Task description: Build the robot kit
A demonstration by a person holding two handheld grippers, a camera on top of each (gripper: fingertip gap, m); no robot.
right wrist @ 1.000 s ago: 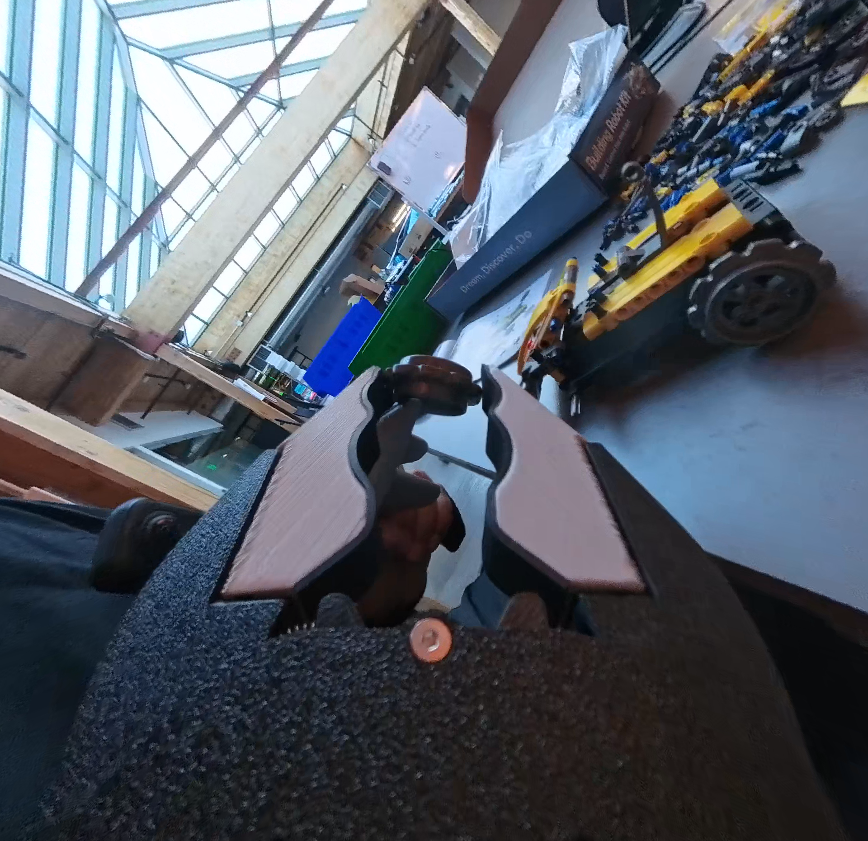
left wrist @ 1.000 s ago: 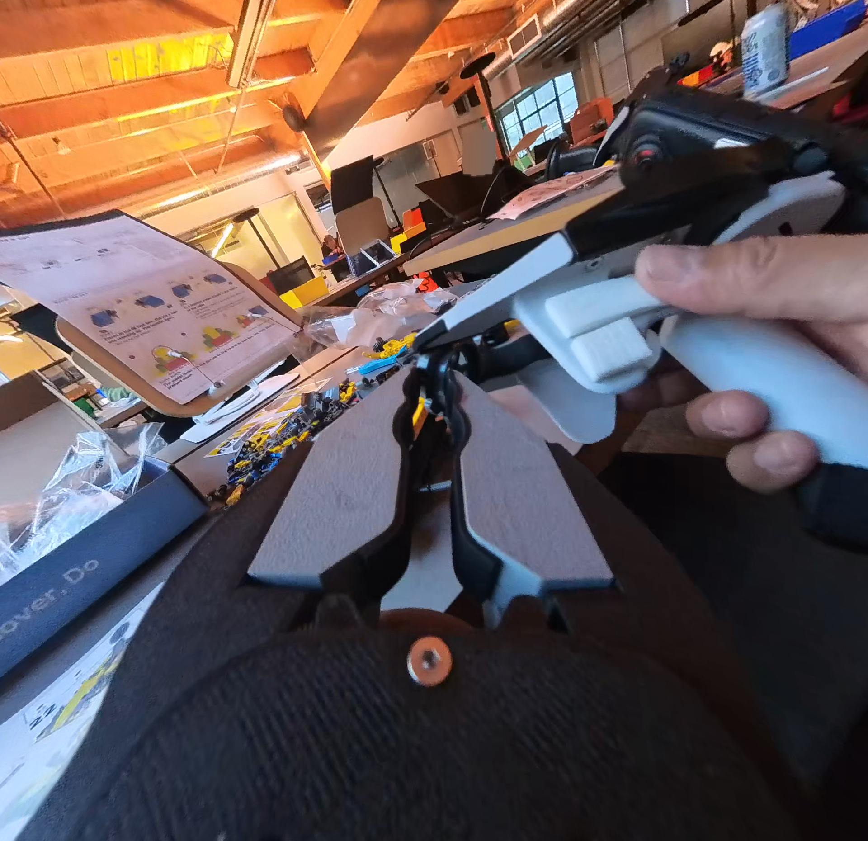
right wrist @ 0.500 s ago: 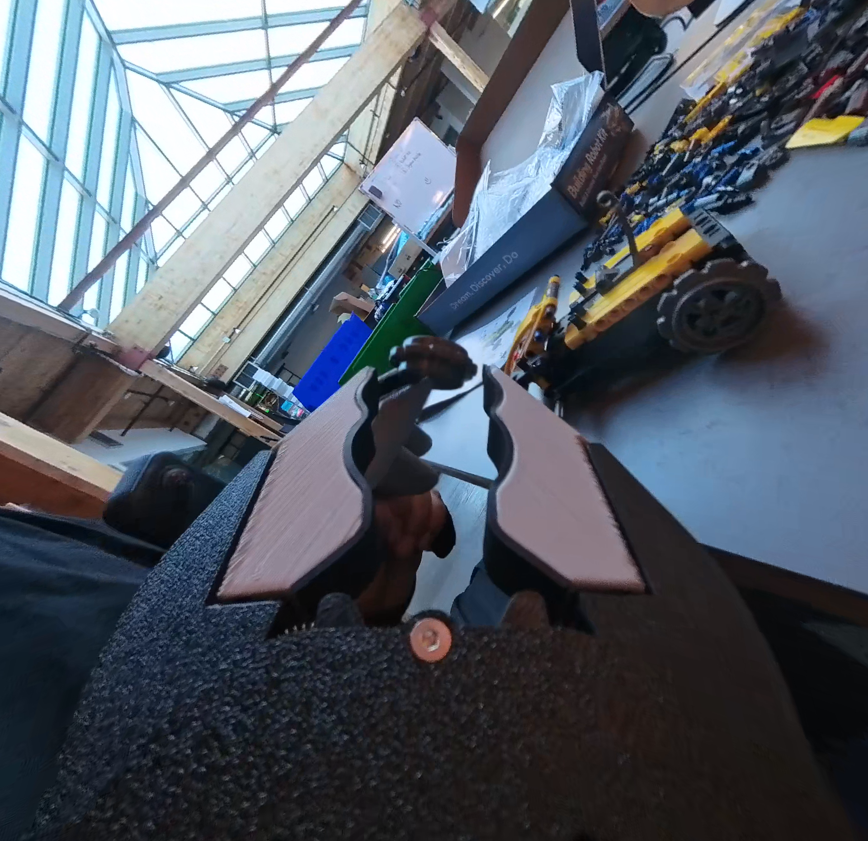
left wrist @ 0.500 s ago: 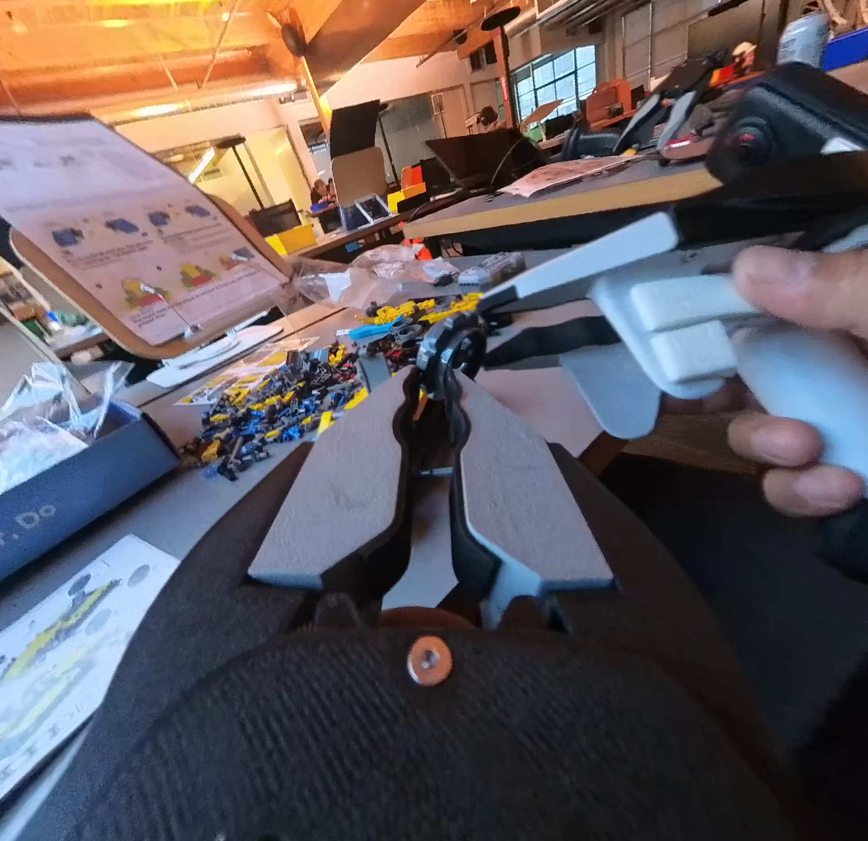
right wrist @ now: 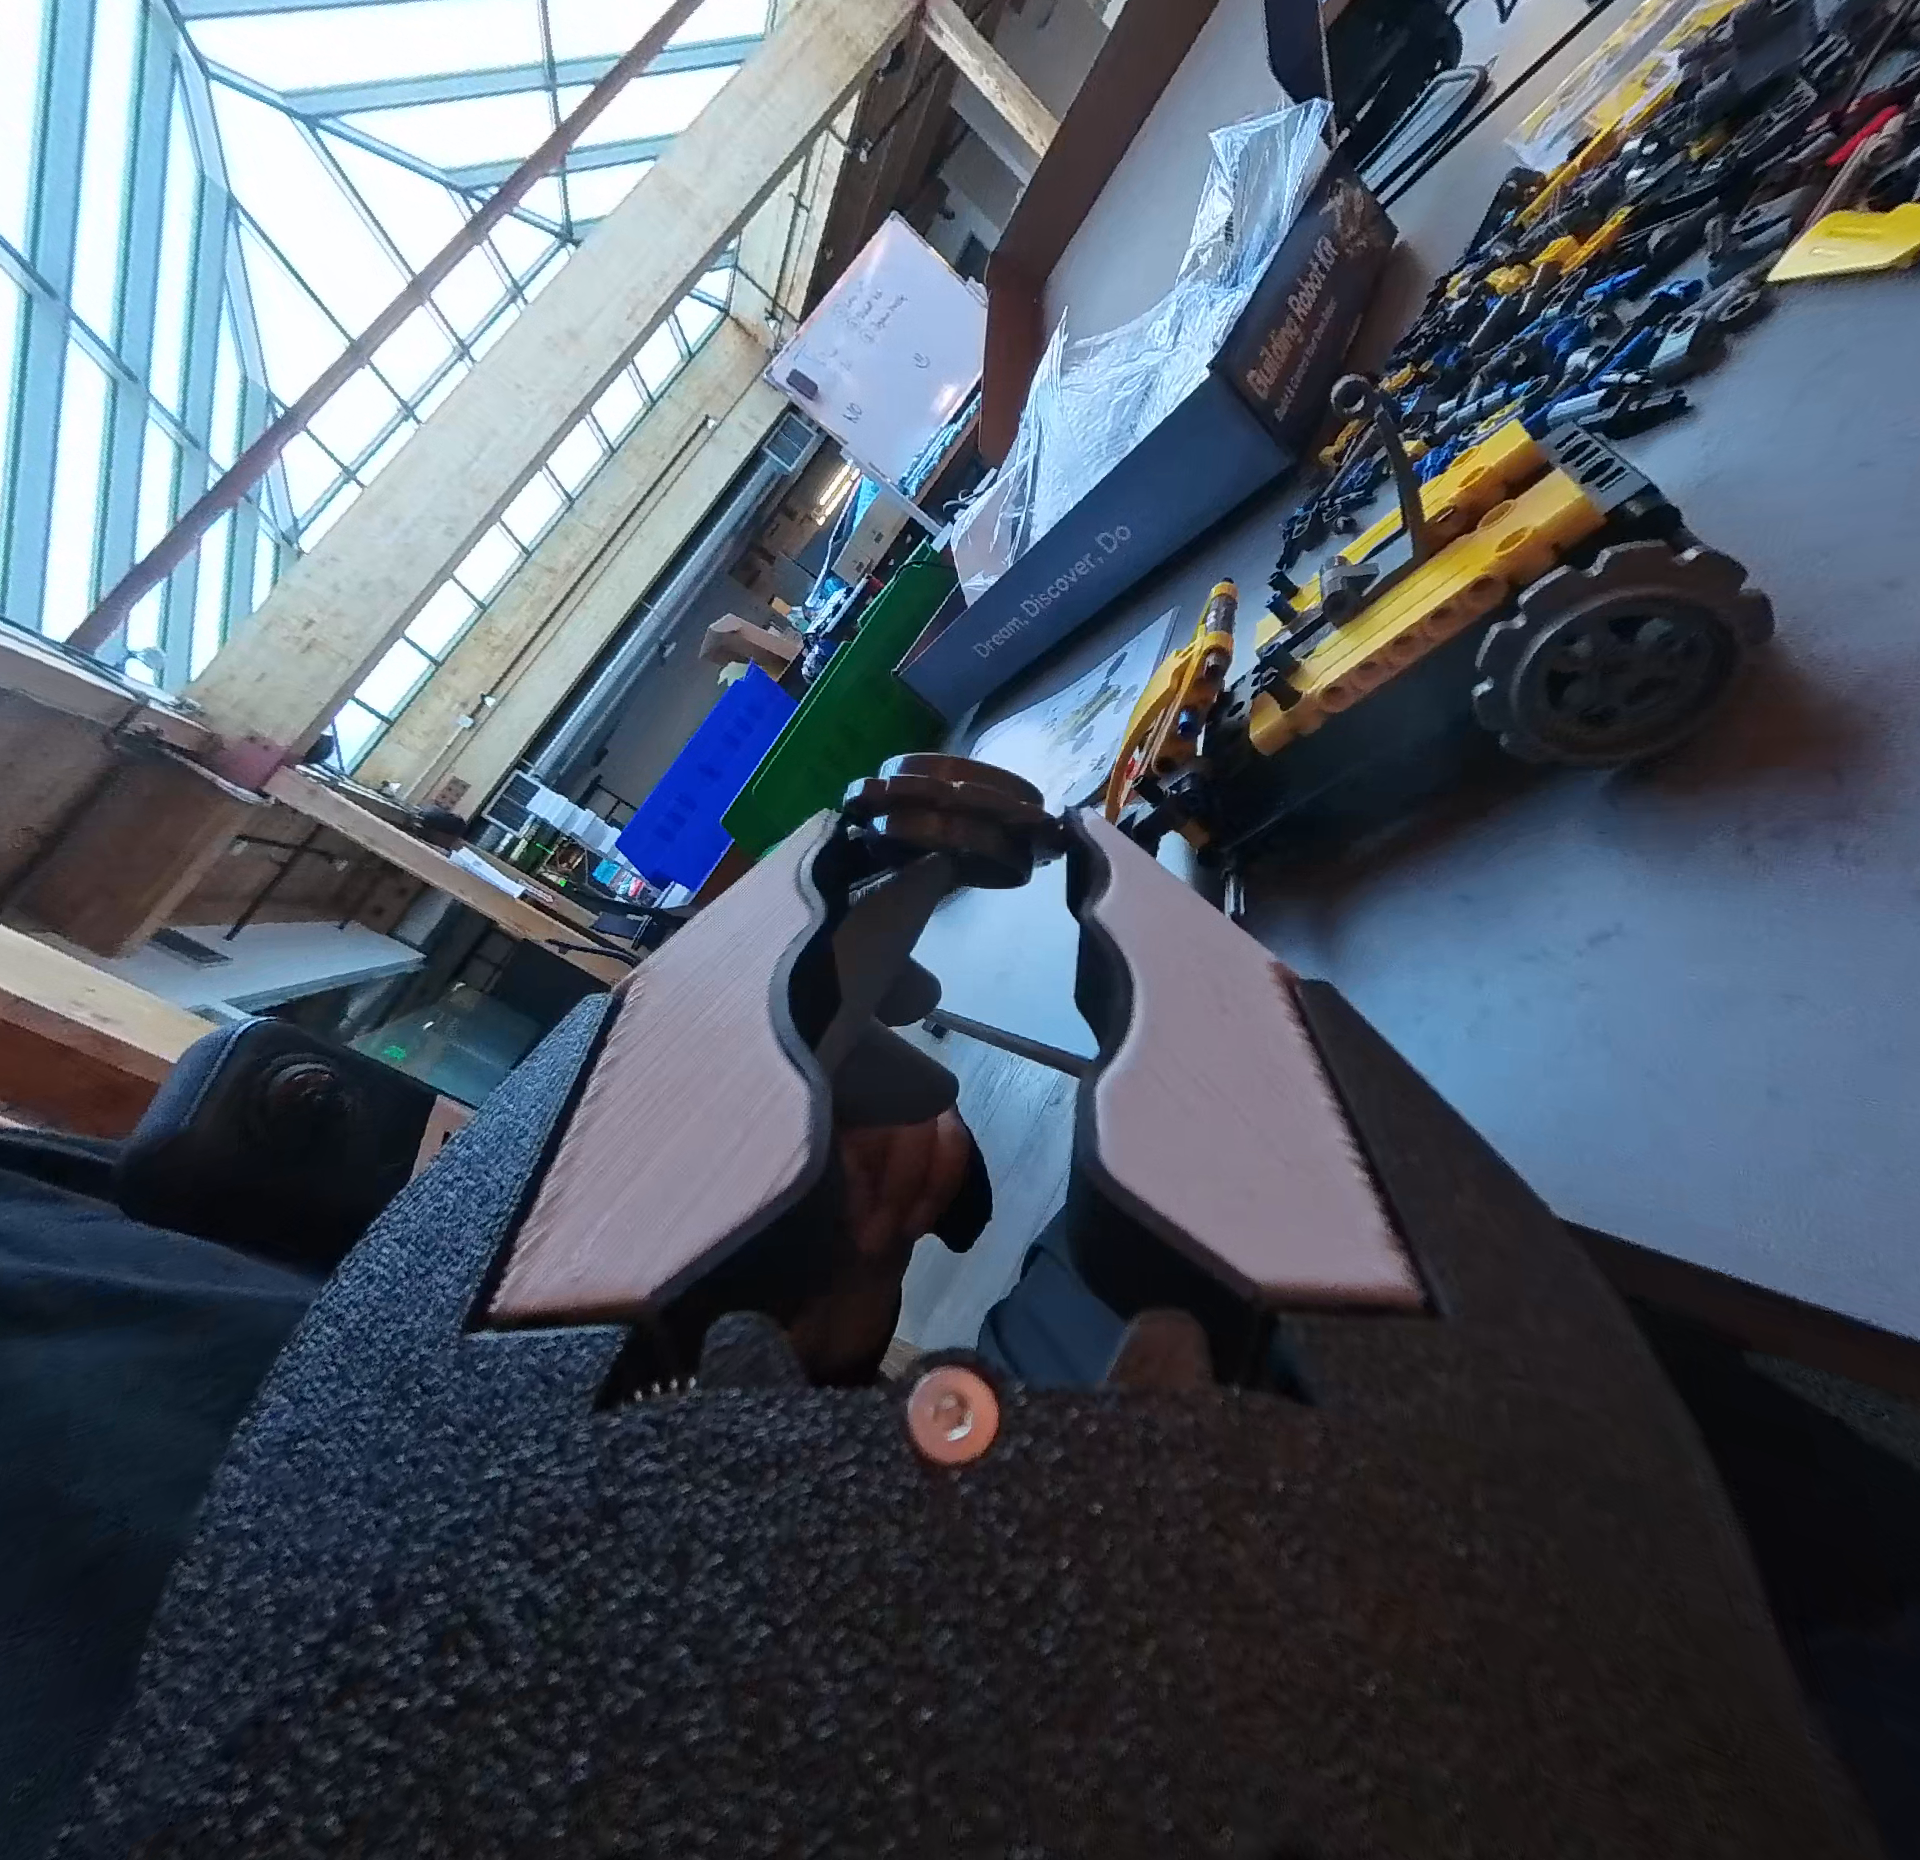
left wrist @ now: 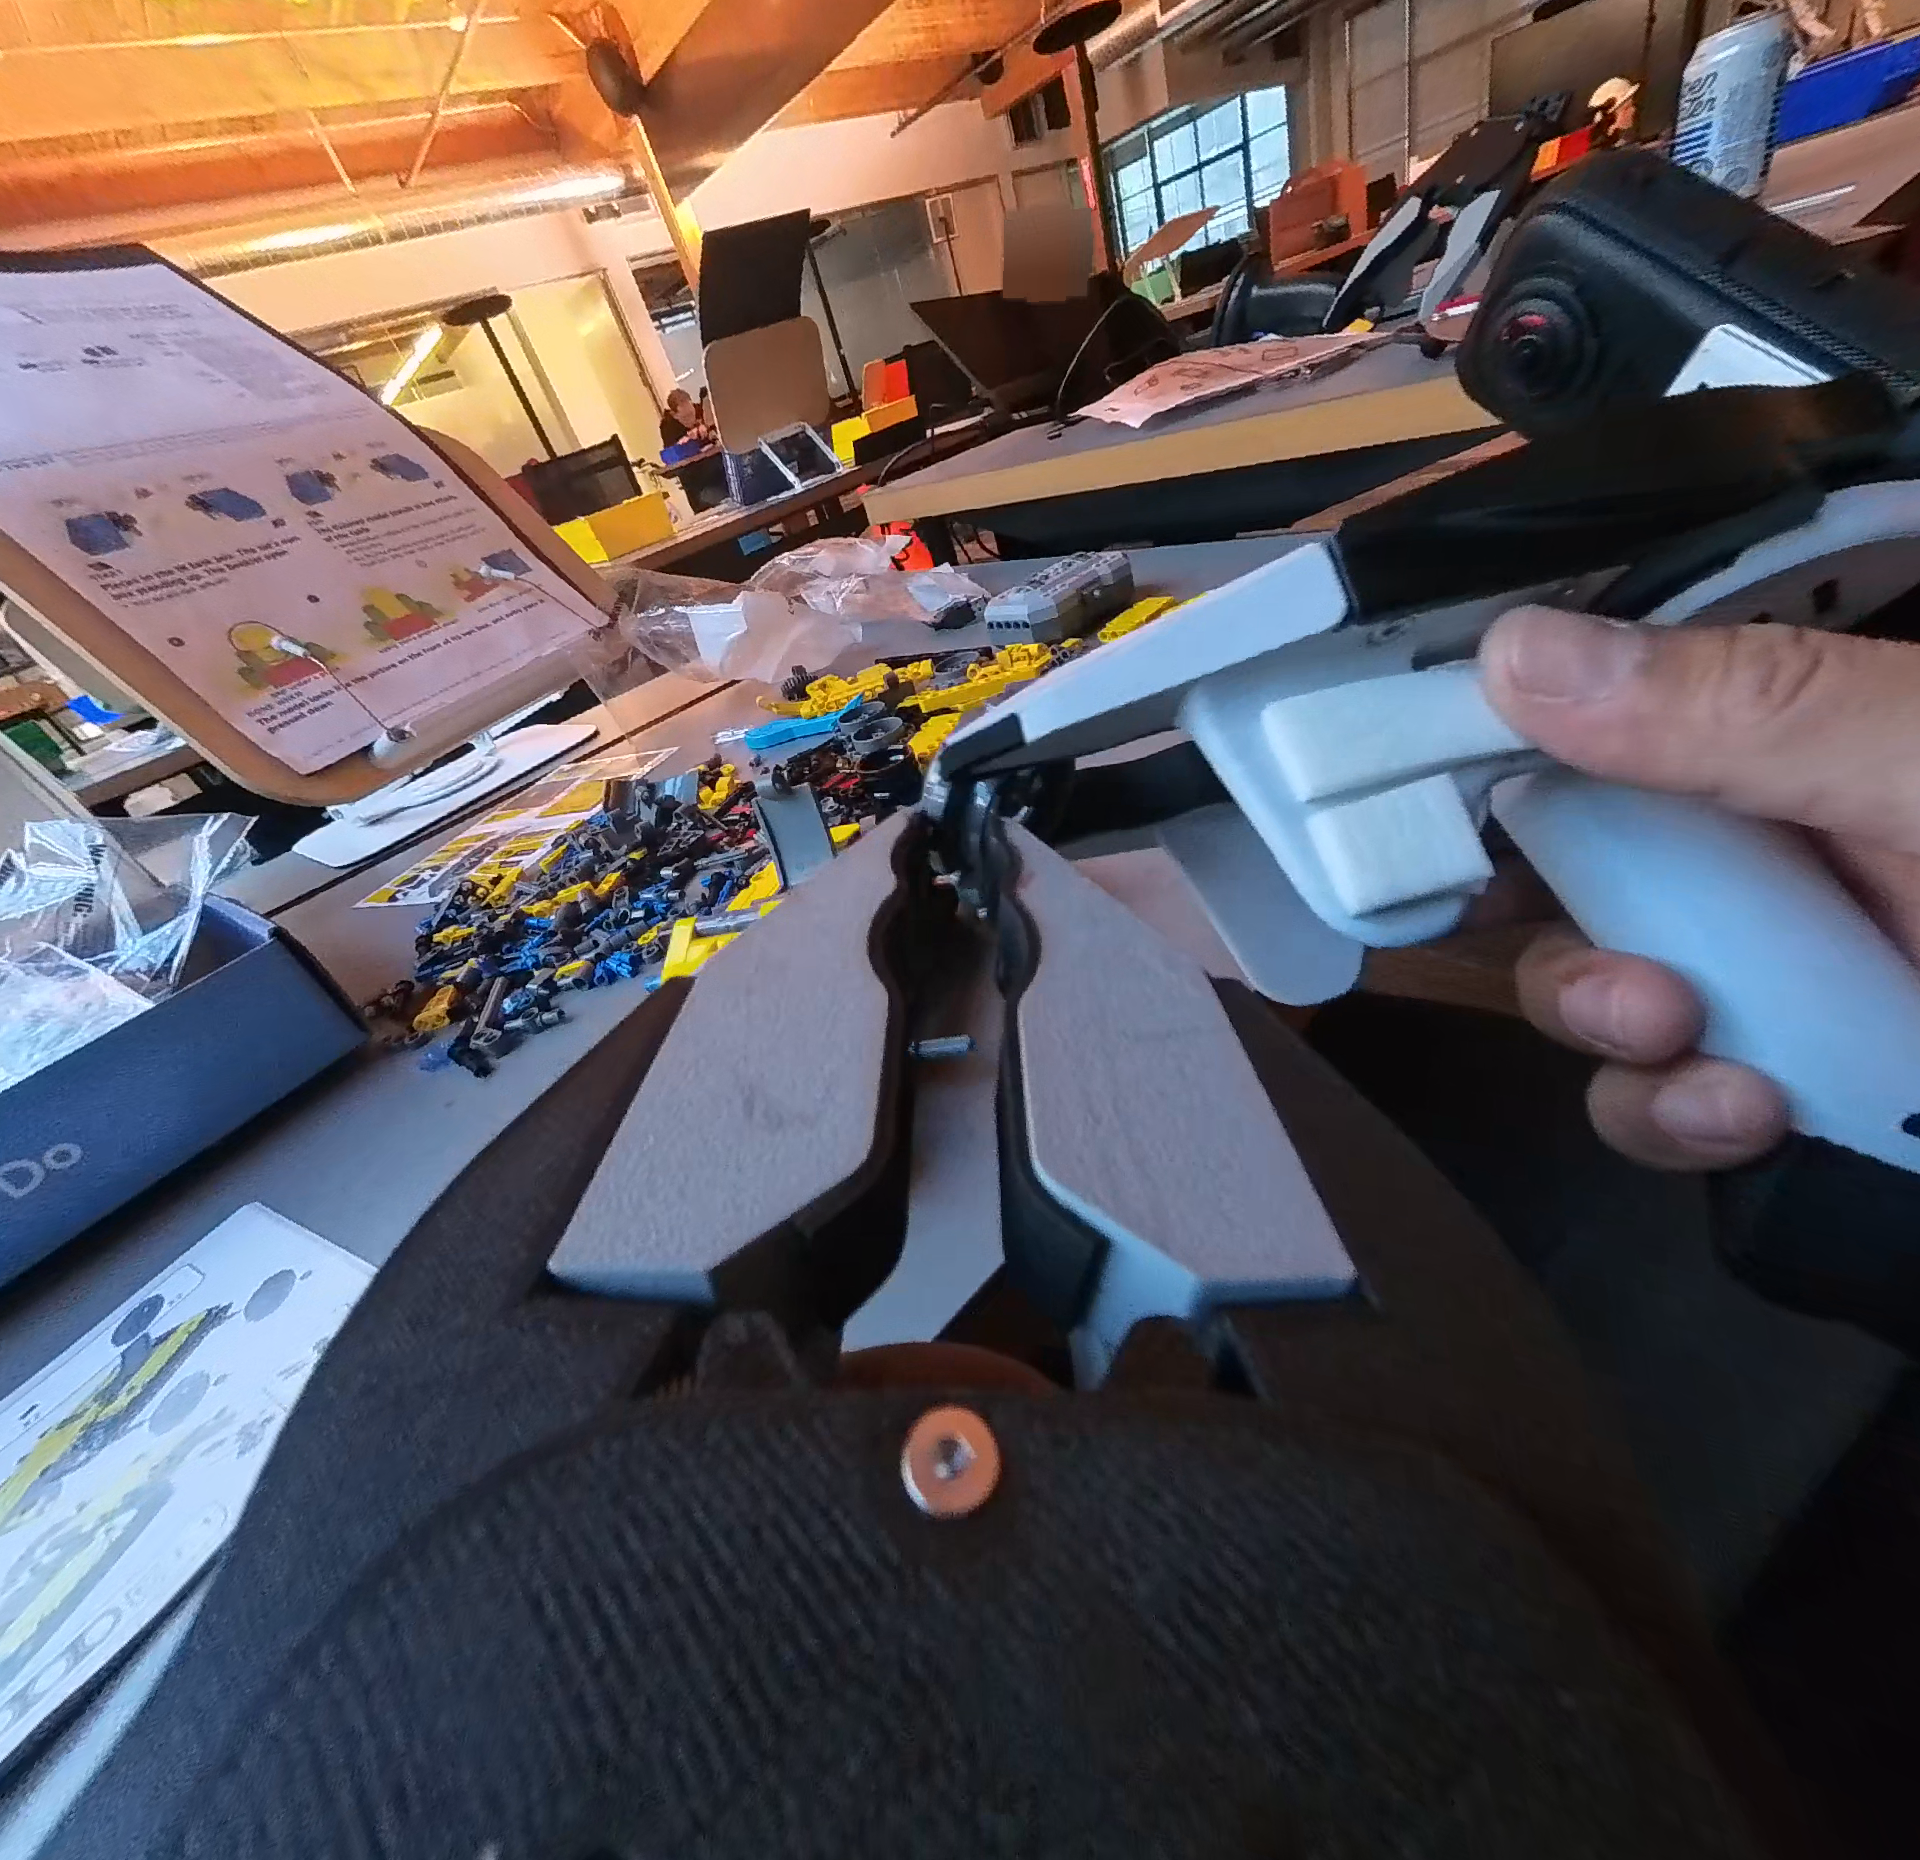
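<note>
Left gripper (left wrist: 966,860): jaws almost together, nipping a small dark part (left wrist: 975,823) at their very tips.
Right gripper (right wrist: 956,839): jaws set narrowly apart, closed on what looks like the same part, which spans the gap at the tips.
Meeting: the two grippers come tip to tip above the counter (right wrist: 1558,1031) edge; a hand (left wrist: 1714,771) grips the right handle.
Part: flat and roundish, long axis running jaw to jaw in the right wrist view; its exact shape is unclear.
Grip: both holds are right at the tips, so I judge them shallow.
Nearby: yellow wheeled model (right wrist: 1455,605), loose pieces (left wrist: 582,927), box (left wrist: 156,1083).
</note>
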